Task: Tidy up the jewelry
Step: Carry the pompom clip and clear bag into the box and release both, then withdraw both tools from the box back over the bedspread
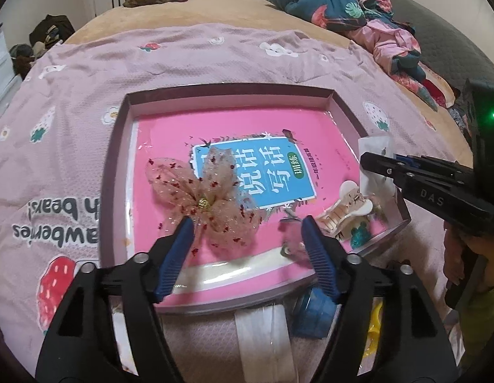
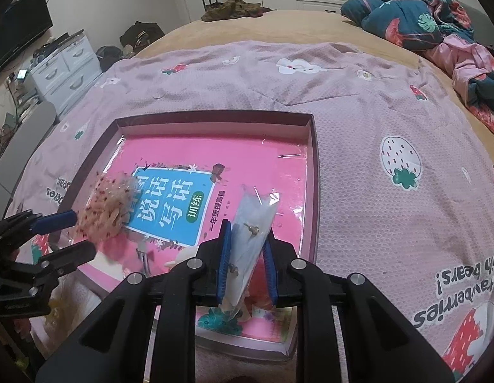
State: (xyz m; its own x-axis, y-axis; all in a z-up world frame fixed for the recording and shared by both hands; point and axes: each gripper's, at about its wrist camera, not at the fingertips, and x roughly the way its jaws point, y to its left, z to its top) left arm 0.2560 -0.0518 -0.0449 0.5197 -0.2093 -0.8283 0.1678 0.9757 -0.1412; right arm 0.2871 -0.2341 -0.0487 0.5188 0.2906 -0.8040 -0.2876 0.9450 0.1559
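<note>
A shallow box with dark maroon walls sits on a pink strawberry-print quilt spread over a bed, and a pink book with a blue title panel lies flat inside it.

From the left wrist view, the left gripper stands wide, its blue fingers apart with nothing pressed between them. The sheer mesh bow, speckled red with a gold bead at its centre, rests on the book; its near lobes lie between the spread fingertips and one brushes the left-hand finger. Just to the right a cream claw hair clip lies on the book near the box's right wall (this view alone shows it clearly).

The right wrist view shows what the other barely catches: the right gripper is pinched narrow on a small clear plastic bag holding small metal studs, held upright above the near right part of the box. In the left wrist view this gripper reaches in from the right edge, the bag a pale patch at its tip. The bow appears blurred at left, beside the left gripper.
</note>
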